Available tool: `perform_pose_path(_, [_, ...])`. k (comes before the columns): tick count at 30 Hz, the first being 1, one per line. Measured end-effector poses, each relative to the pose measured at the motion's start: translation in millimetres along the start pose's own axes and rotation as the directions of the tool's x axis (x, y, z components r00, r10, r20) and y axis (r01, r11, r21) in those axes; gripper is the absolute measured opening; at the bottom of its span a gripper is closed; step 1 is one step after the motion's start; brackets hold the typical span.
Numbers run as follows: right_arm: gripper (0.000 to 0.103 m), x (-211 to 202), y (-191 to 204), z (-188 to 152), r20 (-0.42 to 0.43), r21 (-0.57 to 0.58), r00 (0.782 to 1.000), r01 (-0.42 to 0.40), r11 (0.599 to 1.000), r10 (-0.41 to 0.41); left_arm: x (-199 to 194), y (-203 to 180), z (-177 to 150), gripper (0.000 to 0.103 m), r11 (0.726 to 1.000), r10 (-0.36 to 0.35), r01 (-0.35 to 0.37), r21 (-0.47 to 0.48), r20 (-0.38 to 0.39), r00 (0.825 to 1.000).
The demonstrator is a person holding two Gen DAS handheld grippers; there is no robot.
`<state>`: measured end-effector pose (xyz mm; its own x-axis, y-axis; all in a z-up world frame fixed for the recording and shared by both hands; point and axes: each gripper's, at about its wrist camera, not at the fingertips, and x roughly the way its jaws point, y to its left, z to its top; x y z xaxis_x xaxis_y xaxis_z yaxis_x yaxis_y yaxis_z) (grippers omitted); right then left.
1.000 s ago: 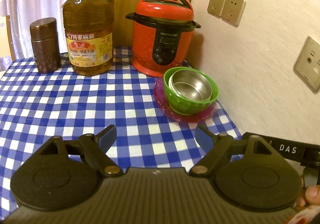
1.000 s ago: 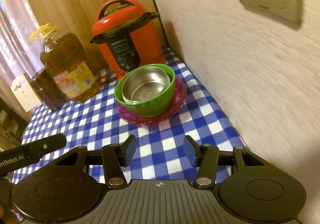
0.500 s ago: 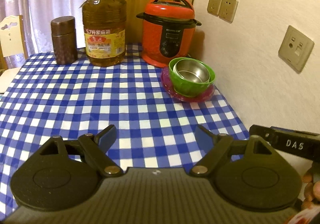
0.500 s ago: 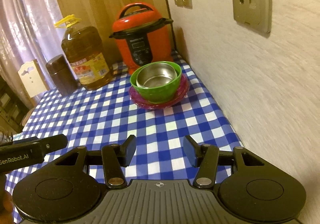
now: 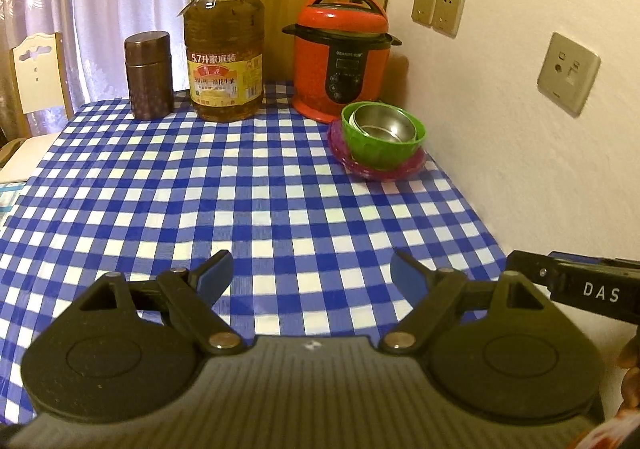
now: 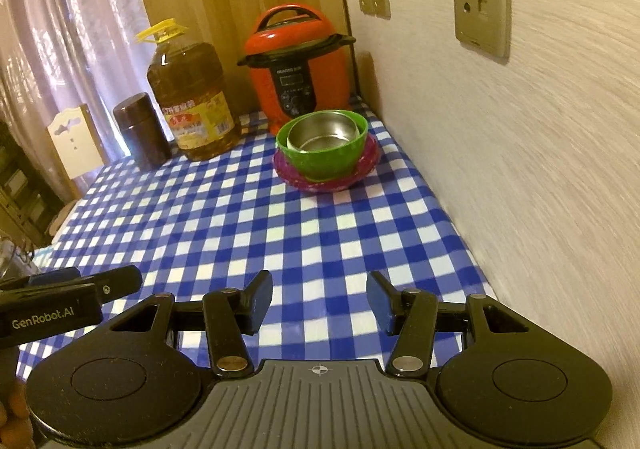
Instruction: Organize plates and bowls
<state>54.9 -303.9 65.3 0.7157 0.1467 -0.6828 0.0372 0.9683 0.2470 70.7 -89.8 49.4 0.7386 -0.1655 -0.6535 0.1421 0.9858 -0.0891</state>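
Note:
A steel bowl (image 5: 382,124) sits inside a green bowl (image 5: 380,147), which stands on a magenta plate (image 5: 412,165) at the far right of the checked table, by the wall. The same stack shows in the right wrist view: steel bowl (image 6: 322,133), green bowl (image 6: 322,163), plate (image 6: 366,165). My left gripper (image 5: 312,275) is open and empty, well back from the stack over the table's near part. My right gripper (image 6: 320,303) is open and empty, also well back. Each gripper's body shows at the edge of the other's view.
A red pressure cooker (image 5: 340,55) stands behind the stack. A large oil bottle (image 5: 224,45) and a brown canister (image 5: 148,75) stand at the back. The wall (image 5: 520,129) with sockets runs along the right. A chair (image 5: 36,73) stands at the far left.
Both grippers have pulled back from the stacked bowls and risen; the stack looks smaller and farther. Both stay open and empty. The bowls and plate have not moved.

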Motion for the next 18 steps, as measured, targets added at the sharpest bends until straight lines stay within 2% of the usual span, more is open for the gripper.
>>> perform_pose_path(10, [0.052, -23.6, -1.0, -22.7, -0.011, -0.006, 1.000, 0.005, 1.000, -0.005, -14.2, -8.1, -18.5, 0.084, 1.000, -0.006, 0.006, 0.011, -0.025, 1.000])
perform_pose_path(18, [0.052, -26.8, -1.1, -31.9, -0.026, -0.007, 1.000, 0.001, 1.000, -0.001, -16.6, -9.2, -26.1, 0.084, 1.000, -0.003, 0.004, 0.019, -0.041, 0.999])
